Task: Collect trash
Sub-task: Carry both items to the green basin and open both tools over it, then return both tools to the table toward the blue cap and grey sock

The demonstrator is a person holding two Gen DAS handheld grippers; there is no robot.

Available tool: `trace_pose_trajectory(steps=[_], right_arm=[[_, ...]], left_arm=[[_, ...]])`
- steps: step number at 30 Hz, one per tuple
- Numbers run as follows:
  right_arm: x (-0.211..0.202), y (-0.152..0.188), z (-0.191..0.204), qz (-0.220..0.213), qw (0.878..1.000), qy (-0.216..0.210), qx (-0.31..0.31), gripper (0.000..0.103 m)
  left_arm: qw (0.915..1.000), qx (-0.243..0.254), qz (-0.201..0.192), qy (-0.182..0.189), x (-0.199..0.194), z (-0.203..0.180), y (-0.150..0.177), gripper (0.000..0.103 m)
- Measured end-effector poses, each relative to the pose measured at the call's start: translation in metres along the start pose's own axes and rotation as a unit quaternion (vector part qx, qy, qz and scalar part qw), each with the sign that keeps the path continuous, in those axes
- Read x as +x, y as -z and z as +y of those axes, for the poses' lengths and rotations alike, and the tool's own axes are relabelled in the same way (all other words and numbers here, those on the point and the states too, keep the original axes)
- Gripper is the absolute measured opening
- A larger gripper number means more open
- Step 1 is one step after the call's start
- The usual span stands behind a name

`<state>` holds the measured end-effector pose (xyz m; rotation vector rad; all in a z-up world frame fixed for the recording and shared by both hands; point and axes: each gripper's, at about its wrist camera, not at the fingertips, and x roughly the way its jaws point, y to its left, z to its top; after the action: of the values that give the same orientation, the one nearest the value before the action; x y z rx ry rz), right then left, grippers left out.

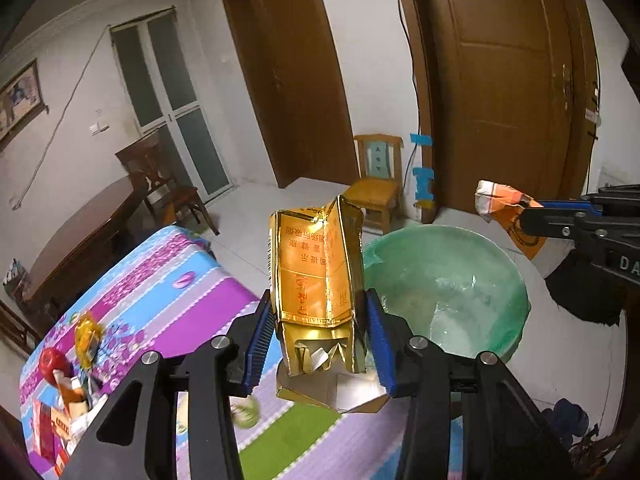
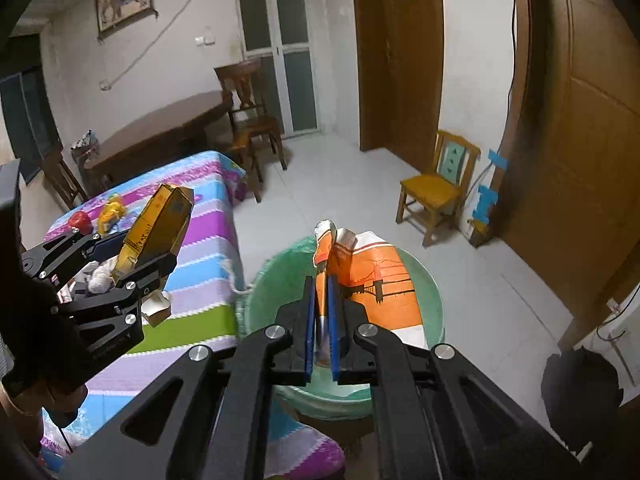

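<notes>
Beside the table edge, both grippers (loaded) flank the bin

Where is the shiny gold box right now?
The gold box is clamped in the left gripper, held above the striped table's edge, just left of the green bin.

The orange wrapper hides much of the green bin's inside; table clutter blurs.
</notes>
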<state>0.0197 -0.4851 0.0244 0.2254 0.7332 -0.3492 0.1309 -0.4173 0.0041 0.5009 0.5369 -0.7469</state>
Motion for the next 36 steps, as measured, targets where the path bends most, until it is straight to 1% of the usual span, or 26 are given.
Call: trace_pose_trajectory(steps=[2,5,9,11,14,17,19,20,21,22,25,31,34,36], right_arm=[[0.012,-0.003,-0.010,0.013,1.000,-0.001,0.009,0.005],[0.027,-0.004,-0.020,0.028,0.999,-0.002,0.021,0.005],[0.045,-0.005,-0.029,0.047,0.998,0.001,0.030,0.005],[0.054,-0.004,-0.033,0.057,0.998,0.001,0.030,0.005],[0.064,-0.005,-0.037,0.068,0.997,-0.002,0.031,0.005],[0.072,-0.004,-0.040,0.075,0.997,-0.005,0.033,0.005],[0.077,-0.005,-0.045,0.077,0.996,-0.007,0.035,0.005],[0.079,-0.006,-0.045,0.078,0.996,-0.010,0.033,0.007],[0.082,-0.006,-0.046,0.079,0.996,-0.009,0.031,0.007],[0.084,-0.009,-0.047,0.079,0.996,-0.010,0.032,0.008],[0.088,-0.010,-0.052,0.078,0.995,-0.021,0.050,0.016],[0.088,-0.010,-0.050,0.074,0.996,-0.018,0.046,0.016],[0.086,-0.010,-0.046,0.068,0.997,-0.016,0.041,0.016],[0.084,-0.008,-0.044,0.063,0.997,-0.018,0.040,0.016]], left_arm=[[0.9999,0.007,0.008,0.003,0.016,-0.011,-0.007,0.046],[0.9995,0.012,0.022,0.018,0.039,-0.020,-0.015,0.046],[0.9961,0.010,0.047,0.074,0.073,-0.026,-0.025,0.046],[0.9920,0.005,0.059,0.112,0.088,-0.028,-0.029,0.046],[0.9876,-0.003,0.069,0.141,0.106,-0.031,-0.033,0.046],[0.9866,0.000,0.075,0.145,0.118,-0.032,-0.032,0.046],[0.9862,0.001,0.078,0.146,0.128,-0.033,-0.032,0.050],[0.9861,-0.003,0.081,0.145,0.133,-0.032,-0.033,0.058],[0.9859,-0.012,0.088,0.142,0.139,-0.030,-0.034,0.071],[0.9866,-0.017,0.087,0.136,0.140,-0.027,-0.034,0.074],[0.9880,-0.021,0.087,0.126,0.146,-0.022,-0.033,0.075],[0.9910,-0.026,0.073,0.109,0.132,-0.013,-0.029,0.075],[0.9941,-0.016,0.061,0.089,0.120,-0.015,-0.023,0.075],[0.9950,-0.012,0.055,0.082,0.109,-0.016,-0.019,0.075]])
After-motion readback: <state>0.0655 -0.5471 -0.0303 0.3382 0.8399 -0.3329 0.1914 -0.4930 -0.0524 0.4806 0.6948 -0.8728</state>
